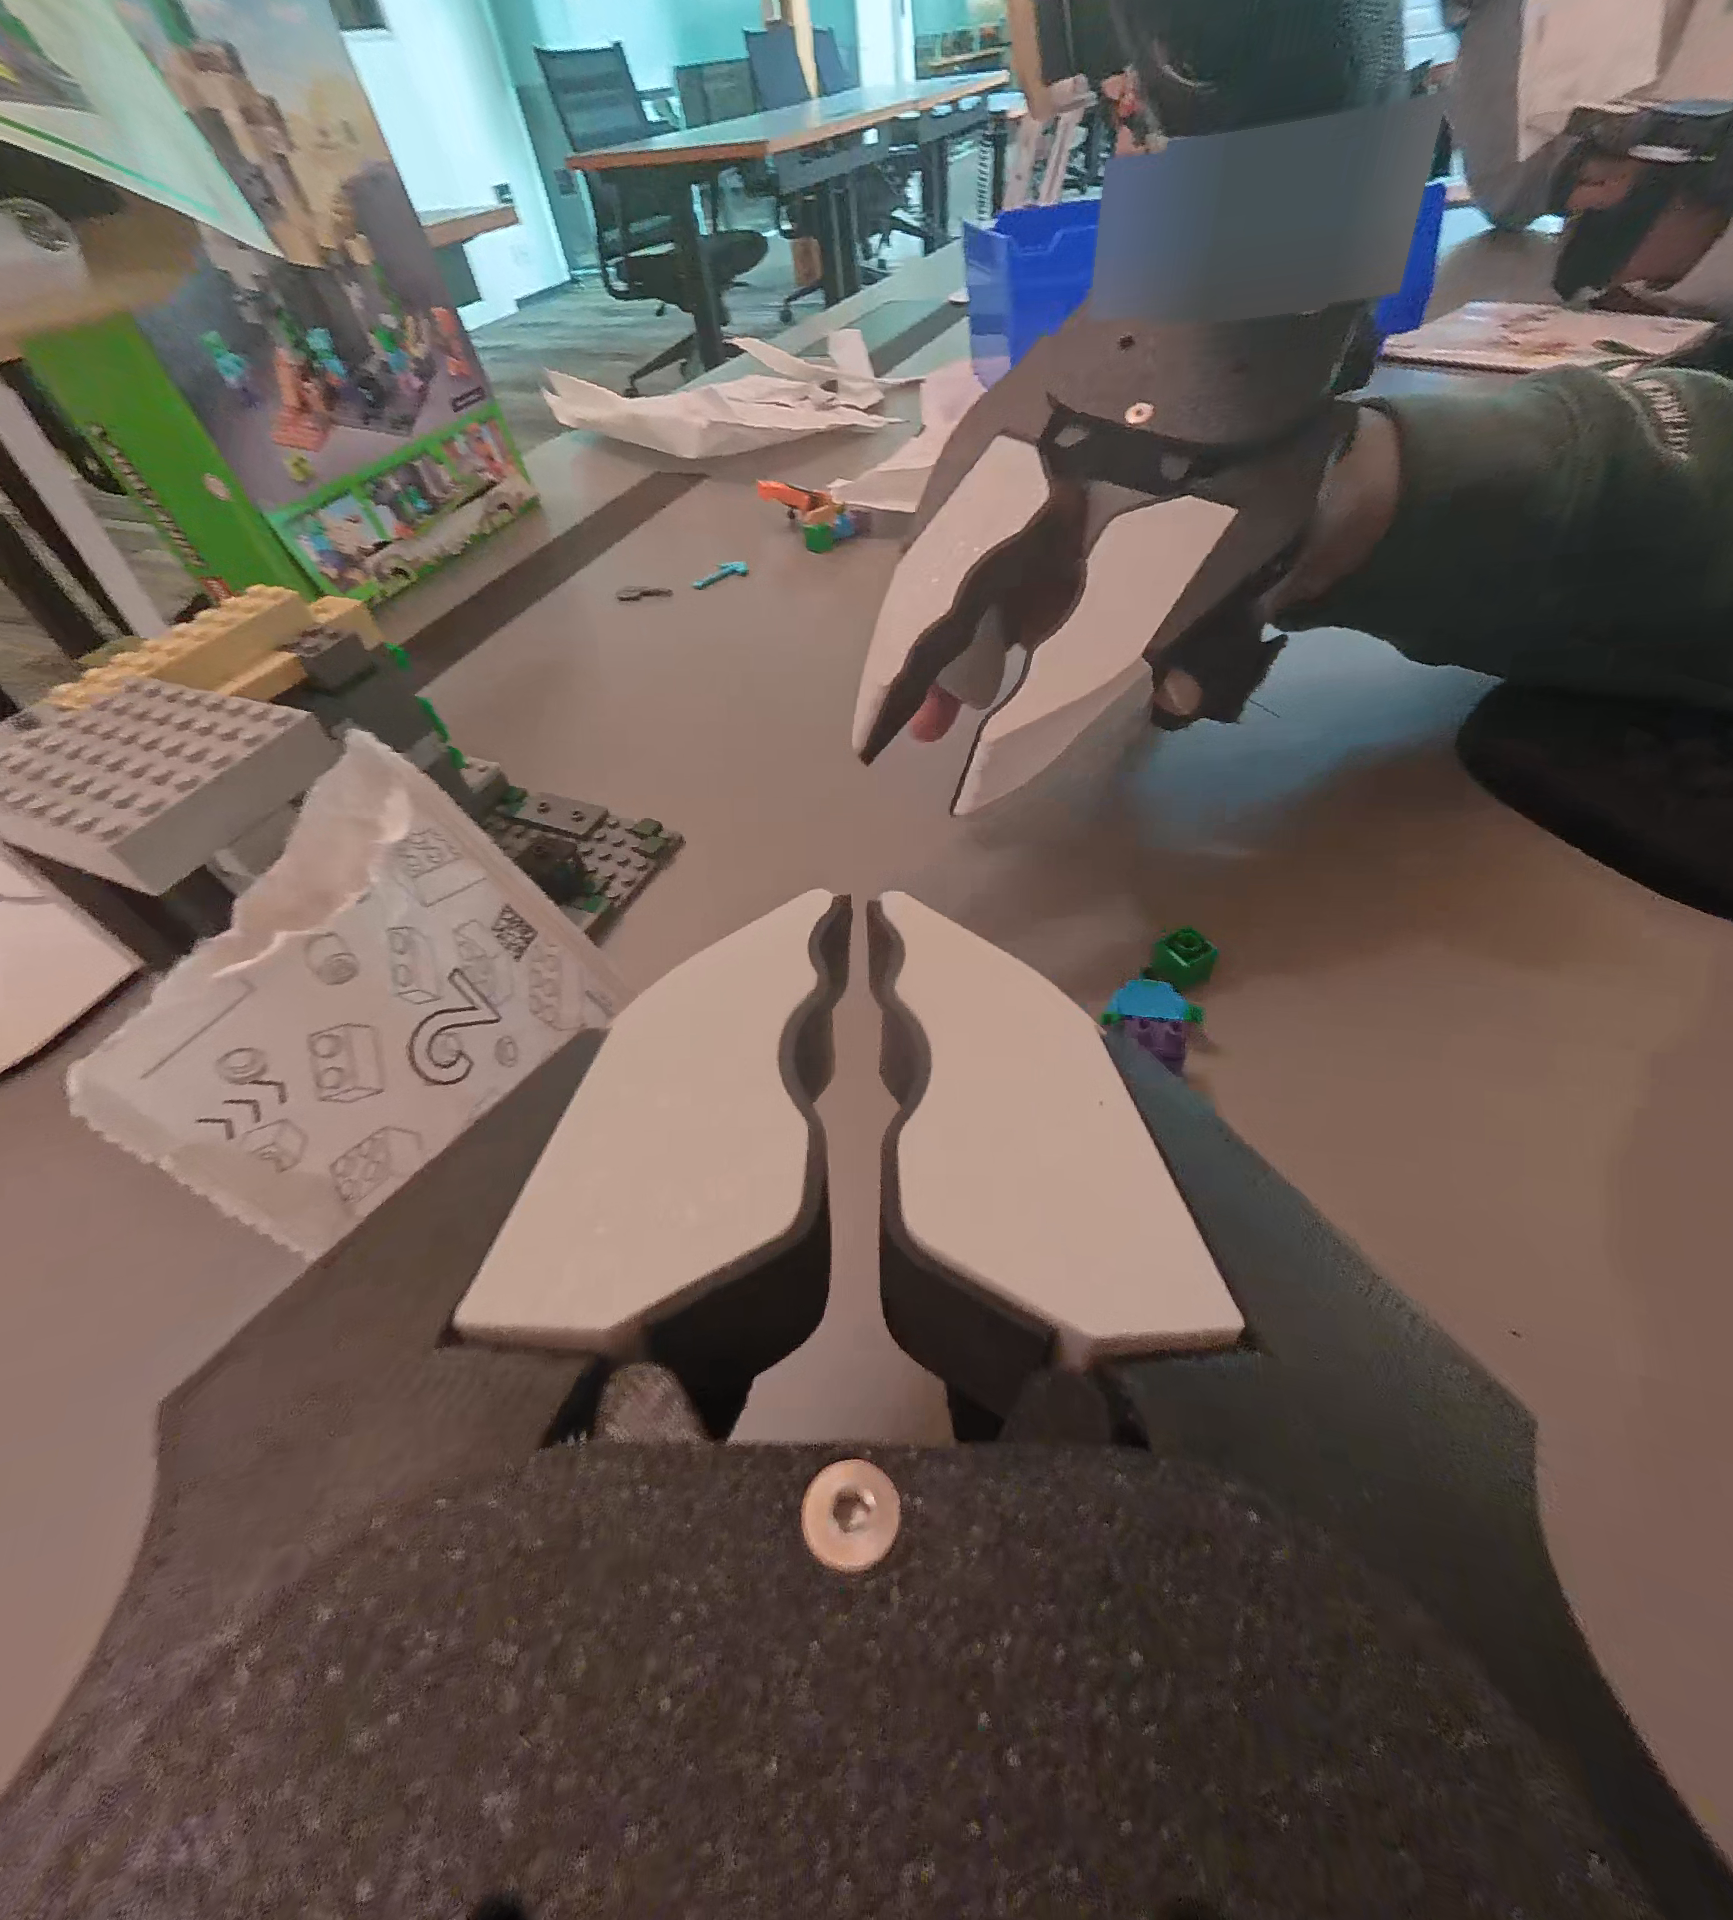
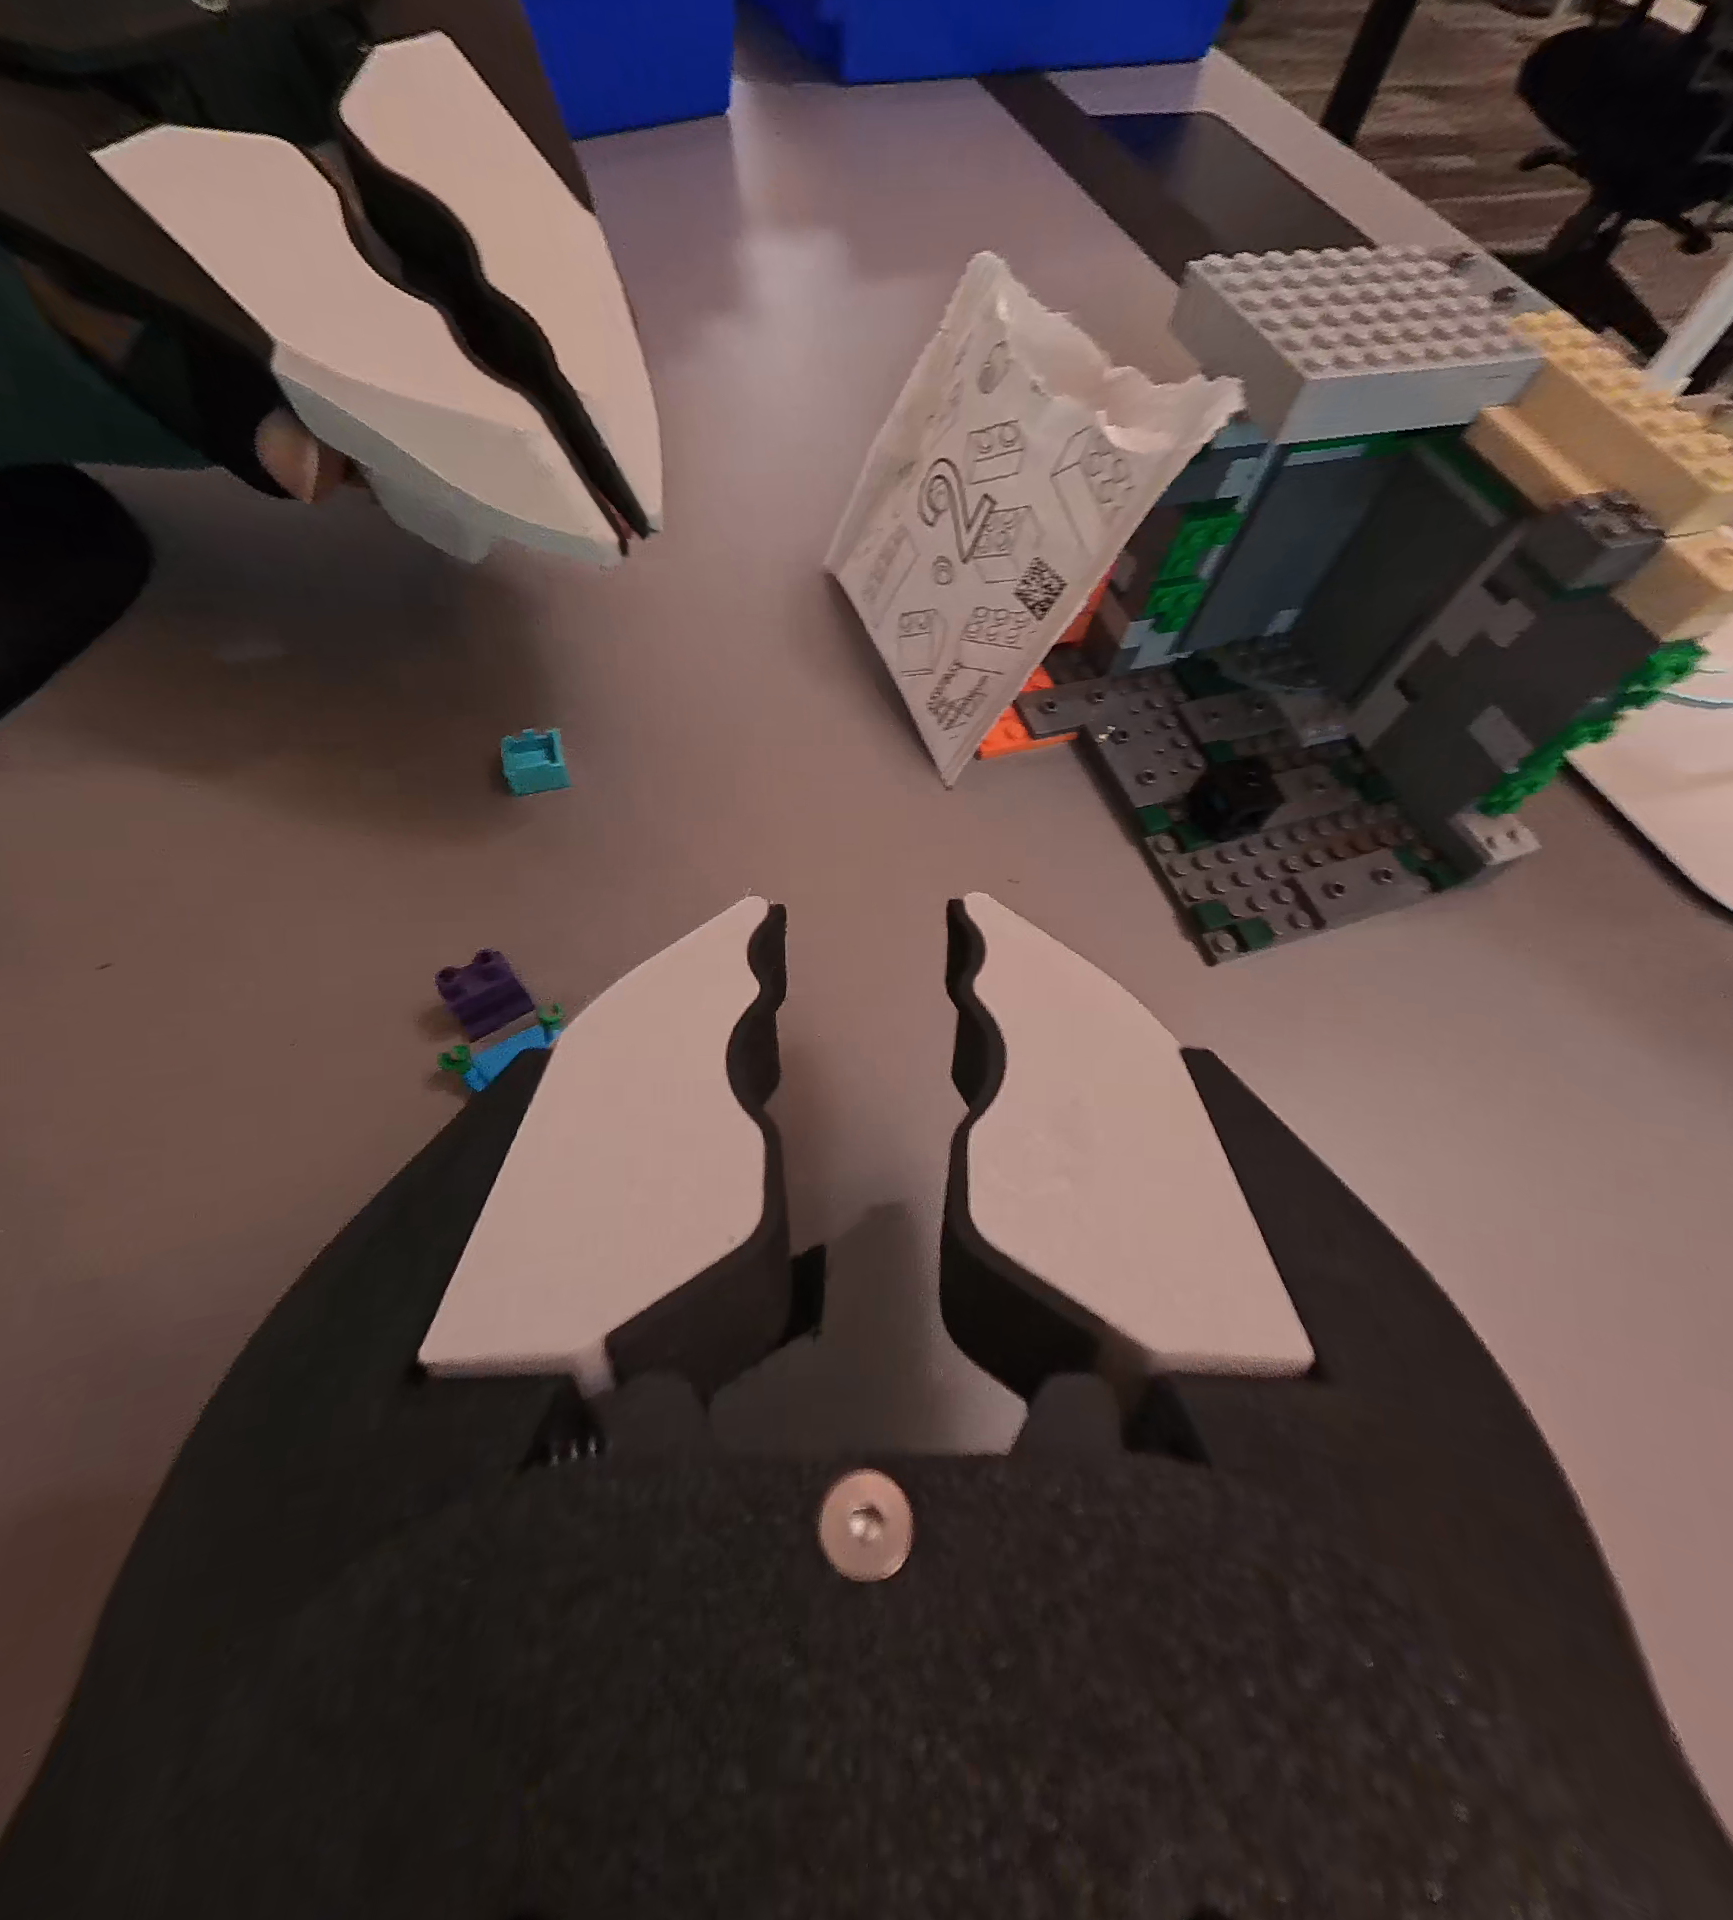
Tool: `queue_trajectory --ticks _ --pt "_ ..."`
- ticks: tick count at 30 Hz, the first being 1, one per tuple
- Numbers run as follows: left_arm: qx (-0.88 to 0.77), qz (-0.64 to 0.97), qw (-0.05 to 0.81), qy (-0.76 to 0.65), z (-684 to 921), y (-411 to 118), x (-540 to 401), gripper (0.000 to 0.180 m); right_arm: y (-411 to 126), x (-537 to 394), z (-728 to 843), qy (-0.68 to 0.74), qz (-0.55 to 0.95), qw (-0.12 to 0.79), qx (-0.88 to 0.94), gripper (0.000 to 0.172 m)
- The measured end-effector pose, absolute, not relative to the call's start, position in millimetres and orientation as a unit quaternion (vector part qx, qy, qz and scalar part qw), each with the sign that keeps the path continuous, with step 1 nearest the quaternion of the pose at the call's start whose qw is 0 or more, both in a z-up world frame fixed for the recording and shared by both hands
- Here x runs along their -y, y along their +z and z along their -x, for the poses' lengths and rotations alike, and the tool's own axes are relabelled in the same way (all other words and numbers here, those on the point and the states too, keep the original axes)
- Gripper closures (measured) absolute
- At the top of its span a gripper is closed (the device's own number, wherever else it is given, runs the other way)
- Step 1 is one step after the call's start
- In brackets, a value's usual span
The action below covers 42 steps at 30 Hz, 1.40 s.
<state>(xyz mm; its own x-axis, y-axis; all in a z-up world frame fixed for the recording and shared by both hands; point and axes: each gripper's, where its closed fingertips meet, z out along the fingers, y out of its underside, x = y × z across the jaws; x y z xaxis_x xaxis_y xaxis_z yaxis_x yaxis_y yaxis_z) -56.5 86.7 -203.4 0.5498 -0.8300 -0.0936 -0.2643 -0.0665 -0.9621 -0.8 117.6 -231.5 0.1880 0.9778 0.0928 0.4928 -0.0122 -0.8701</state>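
Observation:
My left gripper (image 1: 860,906) hovers over the grey table (image 1: 737,727) with its fingers together and nothing between them. It also shows in the right wrist view (image 2: 633,535), shut. My right gripper (image 2: 867,914) is open and empty above the table; in the left wrist view (image 1: 914,769) it points down, jaws apart. A small blue and purple figure body (image 2: 493,1023) lies just left of my right fingers and shows beside my left gripper (image 1: 1153,1023). A green cube brick (image 1: 1186,956) lies next to it. A teal cube brick (image 2: 535,762) lies farther out.
A grey and tan brick building (image 2: 1413,499) on a grey baseplate (image 2: 1288,852) stands right, with a torn printed paper bag (image 2: 987,520) leaning on it. A toy set box (image 1: 322,343), crumpled paper (image 1: 716,405), a blue bin (image 1: 1028,281) and small loose pieces (image 1: 810,509) lie farther back. Spacing between my two grippers at the tips: around 8 centimetres. Between my left fingertips and the teal cube brick (image 2: 535,762) there is roughly 9 centimetres.

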Motion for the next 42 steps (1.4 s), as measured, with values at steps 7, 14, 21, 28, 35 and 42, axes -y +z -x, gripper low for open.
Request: queue_trajectory --ticks 7,14,21,28,35,42 --pt "-0.377 0.690 0.574 -0.228 65.4 -197.9 -95.2 0.180 -224.1 -146.9 -13.1 0.240 0.671 0.471 0.520 0.159" --pt "-0.376 0.687 0.584 -0.215 65.5 -197.3 -97.3 0.180 -214.5 -171.7 -31.0 0.209 0.690 0.516 0.462 0.170" --pt "-0.386 0.684 0.587 -0.197 64.8 -199.9 -98.3 0.180 -214.5 -175.5 -34.1 0.203 0.694 0.520 0.454 0.171" --pt "-0.393 0.682 0.586 -0.193 62.9 -202.9 -98.1 0.180 -216.8 -175.6 -34.6 0.195 0.693 0.519 0.461 0.172" --pt "-0.404 0.680 0.581 -0.193 58.9 -206.1 -96.6 0.180 -214.3 -185.0 -42.3 0.205 0.706 0.523 0.431 0.168" --pt "-0.399 0.678 0.587 -0.189 61.2 -202.7 -97.2 0.180 -216.3 -194.3 -48.9 0.197 0.716 0.529 0.410 0.166"
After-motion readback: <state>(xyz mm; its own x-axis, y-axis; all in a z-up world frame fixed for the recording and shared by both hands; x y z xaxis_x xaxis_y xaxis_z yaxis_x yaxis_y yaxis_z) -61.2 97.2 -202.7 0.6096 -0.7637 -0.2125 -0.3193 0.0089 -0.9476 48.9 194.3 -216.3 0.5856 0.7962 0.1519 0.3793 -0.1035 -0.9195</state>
